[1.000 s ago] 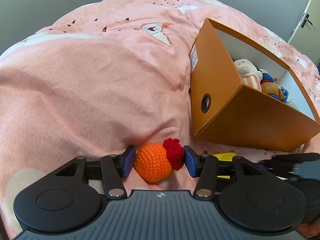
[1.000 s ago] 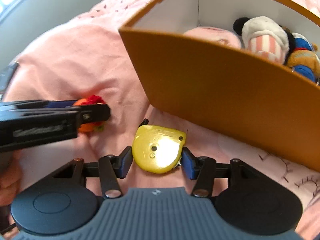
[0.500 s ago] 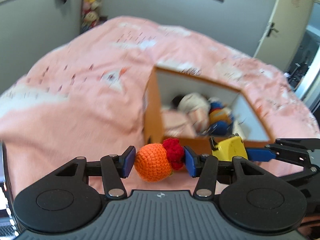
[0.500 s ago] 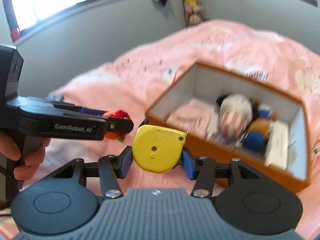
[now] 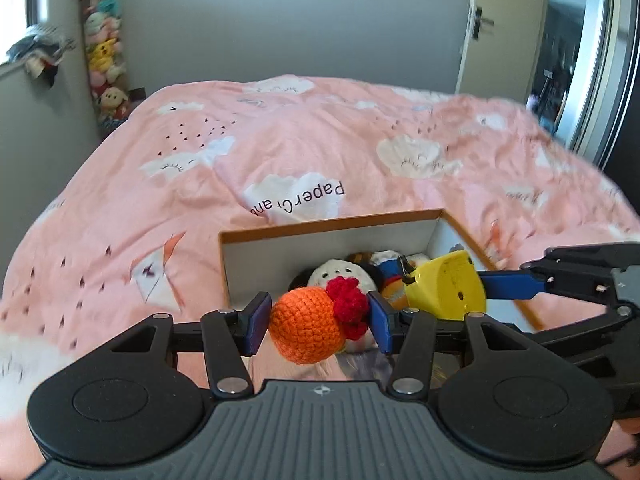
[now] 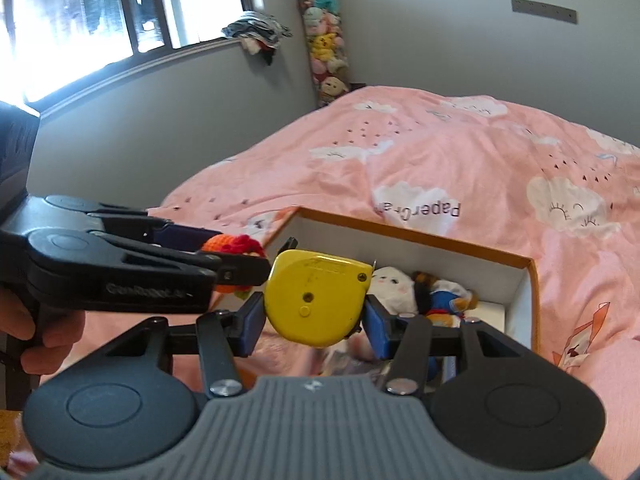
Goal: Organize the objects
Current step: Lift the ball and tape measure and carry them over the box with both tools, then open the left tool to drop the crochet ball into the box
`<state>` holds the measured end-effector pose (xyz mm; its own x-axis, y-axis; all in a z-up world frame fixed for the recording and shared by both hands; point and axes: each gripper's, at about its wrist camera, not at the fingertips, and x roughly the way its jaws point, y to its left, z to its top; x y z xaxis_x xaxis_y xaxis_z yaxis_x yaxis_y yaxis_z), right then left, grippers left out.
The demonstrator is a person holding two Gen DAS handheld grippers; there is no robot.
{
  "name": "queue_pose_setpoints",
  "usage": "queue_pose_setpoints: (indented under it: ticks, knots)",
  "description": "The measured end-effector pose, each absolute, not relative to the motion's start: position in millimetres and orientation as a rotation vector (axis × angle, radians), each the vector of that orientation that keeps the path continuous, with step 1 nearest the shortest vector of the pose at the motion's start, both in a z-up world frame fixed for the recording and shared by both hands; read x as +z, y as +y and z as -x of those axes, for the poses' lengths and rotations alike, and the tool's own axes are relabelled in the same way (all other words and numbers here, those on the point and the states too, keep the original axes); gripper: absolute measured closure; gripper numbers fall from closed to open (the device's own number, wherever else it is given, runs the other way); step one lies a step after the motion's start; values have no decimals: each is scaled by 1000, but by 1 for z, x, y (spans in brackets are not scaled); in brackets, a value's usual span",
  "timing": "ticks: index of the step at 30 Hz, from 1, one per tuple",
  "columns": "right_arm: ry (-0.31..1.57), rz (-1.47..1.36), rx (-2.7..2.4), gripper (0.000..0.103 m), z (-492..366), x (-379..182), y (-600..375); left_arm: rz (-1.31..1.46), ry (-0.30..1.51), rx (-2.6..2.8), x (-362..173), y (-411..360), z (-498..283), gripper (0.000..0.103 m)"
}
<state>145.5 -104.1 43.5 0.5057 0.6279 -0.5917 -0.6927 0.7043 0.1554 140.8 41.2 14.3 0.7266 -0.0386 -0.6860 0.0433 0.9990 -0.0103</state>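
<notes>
Left gripper (image 5: 318,322) jaws pinching crochet ball (image 5: 306,324); right gripper (image 6: 314,320) jaws pinching tape measure (image 6: 316,302), both above box (image 6: 516,300) on bed (image 5: 280,152).

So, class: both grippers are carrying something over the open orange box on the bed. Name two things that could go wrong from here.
1. The left gripper and right gripper hang close together, so they might collide.
2. The yellow plastic tape measure is hard; dropped, it would likely hit the plush toys inside the orange cardboard box. The round orange crocheted ball with red tuft could bounce or roll out.
</notes>
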Motion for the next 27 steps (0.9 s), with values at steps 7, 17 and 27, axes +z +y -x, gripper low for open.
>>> queue_pose_setpoints:
  ticks: [7,17,27]
  knots:
    - [715,148,742,49,-186,11,-89,-141,807,24,-24,32,-196,44]
    - [763,175,725,49,-217,-12,-75,-243,887,48,-58,38,-234,44]
    - [771,198,736,49,-226,-17,-65,-274,865,59,-68,47,-244,41]
